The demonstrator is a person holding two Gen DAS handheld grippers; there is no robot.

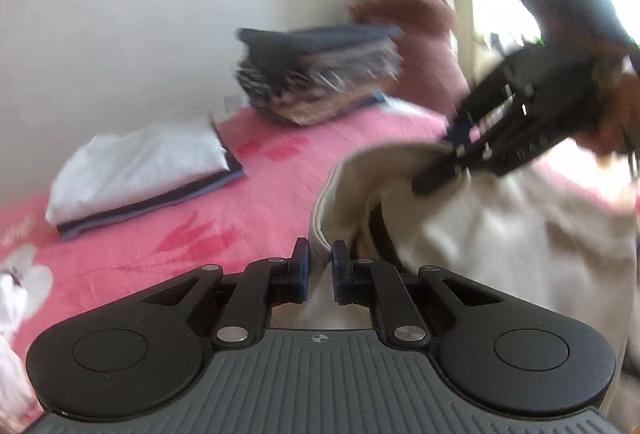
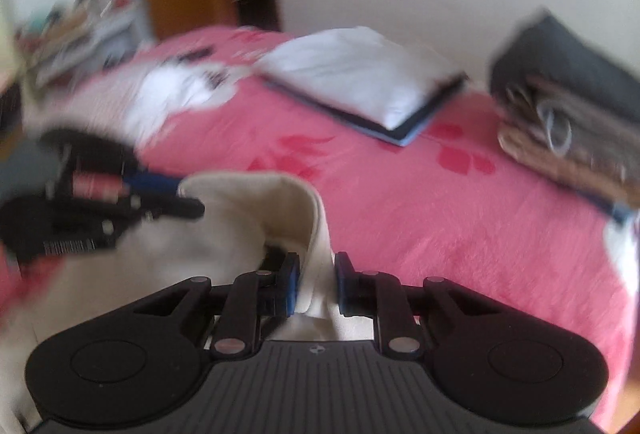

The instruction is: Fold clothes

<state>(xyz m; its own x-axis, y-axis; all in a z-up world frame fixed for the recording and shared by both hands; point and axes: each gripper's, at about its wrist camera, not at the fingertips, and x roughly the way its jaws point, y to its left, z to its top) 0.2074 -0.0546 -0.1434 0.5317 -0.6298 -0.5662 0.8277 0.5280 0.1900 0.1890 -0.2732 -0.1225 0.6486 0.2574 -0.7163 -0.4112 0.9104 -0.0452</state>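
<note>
A cream garment (image 1: 500, 234) lies bunched on the pink bed sheet (image 1: 260, 194), with its hemmed edge lifted. My left gripper (image 1: 320, 254) is shut on a fold of that edge, which runs between the blue pads. In the left wrist view my right gripper (image 1: 440, 170) comes in from the upper right and pinches the same edge farther along. The right wrist view shows the right gripper (image 2: 316, 274) shut on the cream garment (image 2: 240, 218), with the left gripper (image 2: 188, 198) clamped on it at the left. Both views are blurred by motion.
A folded white garment (image 1: 136, 170) (image 2: 360, 82) lies on dark folded ones near the wall. A tall stack of folded clothes (image 1: 320, 74) (image 2: 568, 106) stands beside it. A crumpled white garment (image 2: 172, 90) lies at the far left, and a pink pillow (image 1: 424, 46) sits by the window.
</note>
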